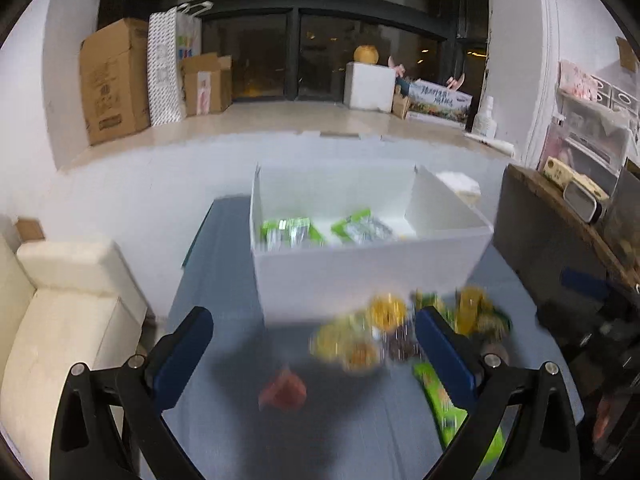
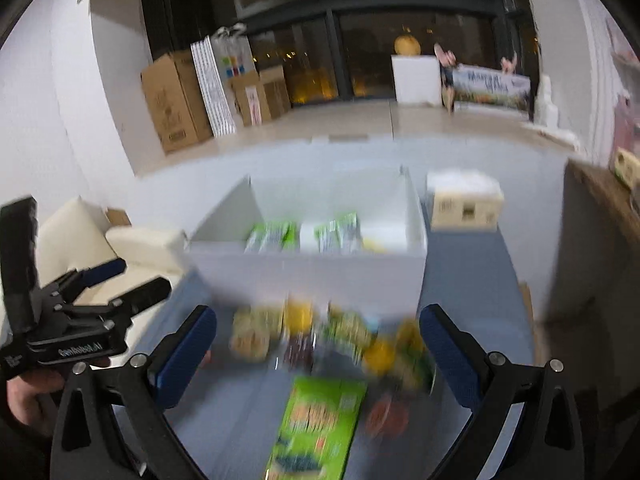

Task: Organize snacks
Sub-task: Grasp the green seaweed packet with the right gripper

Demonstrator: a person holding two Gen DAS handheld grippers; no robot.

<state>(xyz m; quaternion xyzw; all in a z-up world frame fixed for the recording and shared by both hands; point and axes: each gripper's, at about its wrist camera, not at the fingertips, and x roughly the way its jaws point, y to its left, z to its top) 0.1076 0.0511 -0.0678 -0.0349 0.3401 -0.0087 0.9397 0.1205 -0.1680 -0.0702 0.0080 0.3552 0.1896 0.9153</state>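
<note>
Snacks (image 2: pixel 320 336) lie in a blurred heap at lower centre, on the blue-grey tabletop (image 1: pixel 224 280) just before the white box (image 1: pixel 360 264), which already holds green packets (image 1: pixel 292 232). Both claws, left gripper (image 1: pixel 312 356) and right gripper (image 2: pixel 316 356), hang wide open and empty; better to take one packet at a time, perhaps the green box (image 2: pixel 320 424). Cardboard cartons (image 1: pixel 112 80) stand upper left by dark windows

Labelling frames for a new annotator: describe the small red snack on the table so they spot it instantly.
Start at the big white open-top box on the grey-blue table. In front of it lies a blurred heap of yellow and green snack packets. The small red wrapped snack lies alone just nearer than that heap, the only red piece there.
</note>
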